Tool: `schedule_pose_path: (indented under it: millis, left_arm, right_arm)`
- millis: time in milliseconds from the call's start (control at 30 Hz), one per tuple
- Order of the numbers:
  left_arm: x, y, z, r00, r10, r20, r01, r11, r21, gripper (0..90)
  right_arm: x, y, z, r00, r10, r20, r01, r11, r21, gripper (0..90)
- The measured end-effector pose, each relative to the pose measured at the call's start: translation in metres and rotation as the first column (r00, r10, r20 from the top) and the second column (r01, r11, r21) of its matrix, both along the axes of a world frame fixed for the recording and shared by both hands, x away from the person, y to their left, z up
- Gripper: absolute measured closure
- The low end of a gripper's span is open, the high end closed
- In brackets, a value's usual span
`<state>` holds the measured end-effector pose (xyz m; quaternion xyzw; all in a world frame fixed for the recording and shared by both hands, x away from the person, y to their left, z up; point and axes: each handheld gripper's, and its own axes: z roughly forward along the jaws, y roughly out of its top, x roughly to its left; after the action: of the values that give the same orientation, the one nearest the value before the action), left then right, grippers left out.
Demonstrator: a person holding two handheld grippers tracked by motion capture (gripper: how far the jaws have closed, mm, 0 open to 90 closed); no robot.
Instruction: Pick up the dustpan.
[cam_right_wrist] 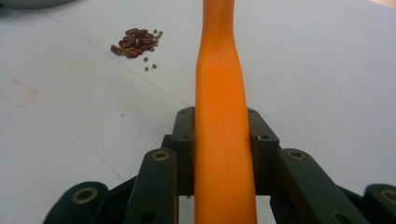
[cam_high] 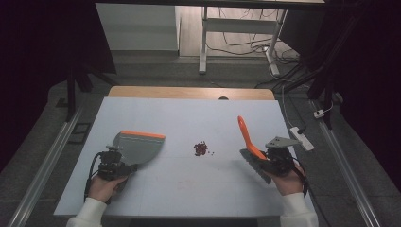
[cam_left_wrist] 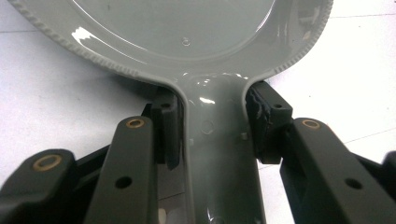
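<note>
From the high view, the left tongs (cam_high: pixel 124 166) pinch the handle of a grey plastic dustpan with an orange lip (cam_high: pixel 138 146), its mouth facing a small pile of red beans (cam_high: pixel 201 148) lying between both tongs on the white surface (cam_high: pixel 189 189). The right tongs (cam_high: pixel 267 161) pinch an orange-handled brush (cam_high: pixel 249 142), its handle slanting up and away. Nothing looks swept yet.

In the left gripper view, the pads squeeze the dustpan's neck, its pan pointing straight ahead.

In the right gripper view, the orange handle runs forward between the pressed jaws, the beans ahead to its left.
</note>
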<state>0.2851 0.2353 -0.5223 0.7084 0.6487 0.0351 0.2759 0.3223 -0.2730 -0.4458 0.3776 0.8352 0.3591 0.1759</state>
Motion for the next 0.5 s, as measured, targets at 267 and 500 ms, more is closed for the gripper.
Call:
schedule_pose_path:
  millis: [267, 500]
  left_arm:
    - [-0.0001, 0.0024, -0.0009, 0.9999, -0.007, 0.014, 0.007, 1.0, 0.002, 60.9]
    - [0.0008, 0.0044, -0.0008, 0.9996, -0.013, 0.024, 0.013, 0.9999, -0.011, 61.2]
  right_arm:
    - [-0.0009, 0.0006, 0.002, 1.0, 0.003, 0.006, -0.003, 1.0, 0.001, 69.8]
    - [-0.0005, 0.0006, 0.001, 1.0, 0.002, 0.006, -0.002, 1.0, 0.0, 69.8]
